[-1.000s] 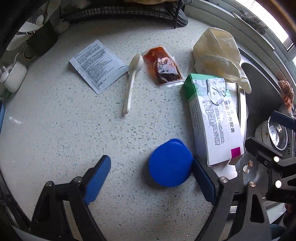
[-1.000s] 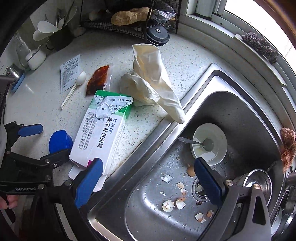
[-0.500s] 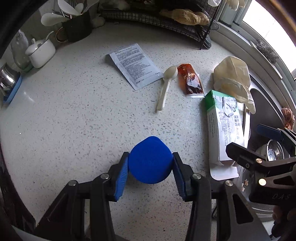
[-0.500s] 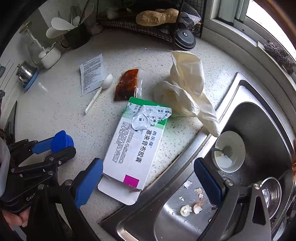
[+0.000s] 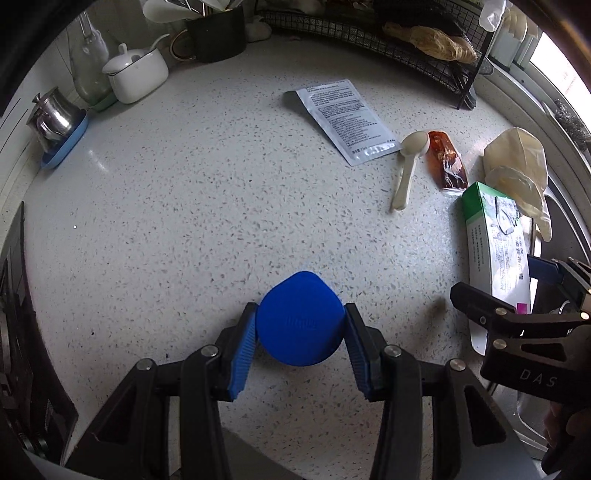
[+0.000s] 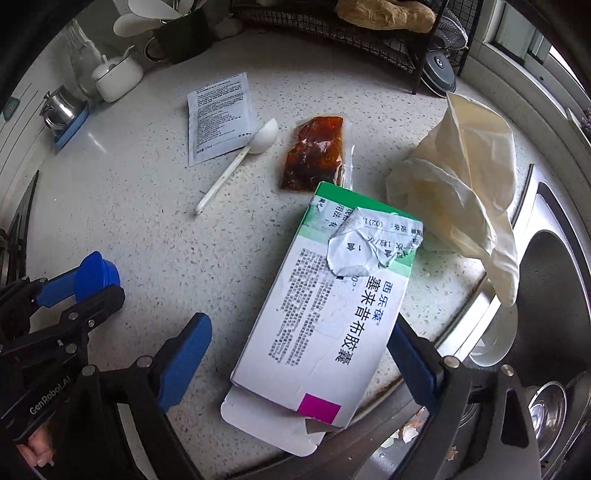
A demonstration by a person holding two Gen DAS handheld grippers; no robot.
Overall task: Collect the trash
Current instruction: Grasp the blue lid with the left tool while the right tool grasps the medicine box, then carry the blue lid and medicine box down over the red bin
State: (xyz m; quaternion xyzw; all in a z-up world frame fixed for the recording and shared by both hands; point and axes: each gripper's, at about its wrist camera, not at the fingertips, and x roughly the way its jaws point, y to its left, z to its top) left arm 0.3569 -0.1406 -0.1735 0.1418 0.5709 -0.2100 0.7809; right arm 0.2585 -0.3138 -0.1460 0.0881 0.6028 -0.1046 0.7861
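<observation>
My left gripper (image 5: 299, 332) is shut on a round blue cap (image 5: 299, 319), held just over the speckled counter (image 5: 166, 240). In the right wrist view the cap (image 6: 99, 269) shows at the left. My right gripper (image 6: 299, 350) points down over a torn green-and-white medicine box (image 6: 325, 321). Its jaws are closing with the box between them. The right pad sits at the box's edge and the left pad stands off it. A white sachet (image 5: 347, 118), a plastic spoon (image 5: 406, 170), a red sauce packet (image 5: 447, 162) and cream rubber gloves (image 5: 517, 173) lie beyond.
A steel sink (image 6: 554, 277) at the right holds a white bowl (image 6: 495, 343) and eggshell bits (image 6: 410, 430). A black wire rack (image 5: 406, 48), a dark mug (image 5: 218, 33), a white lidded pot (image 5: 136, 74) and a steel pot on a blue dish (image 5: 55, 118) line the back.
The left jaws closed on the blue cap and carried it away from the box. The right gripper swung from above the sink to over the medicine box, its jaws narrowing.
</observation>
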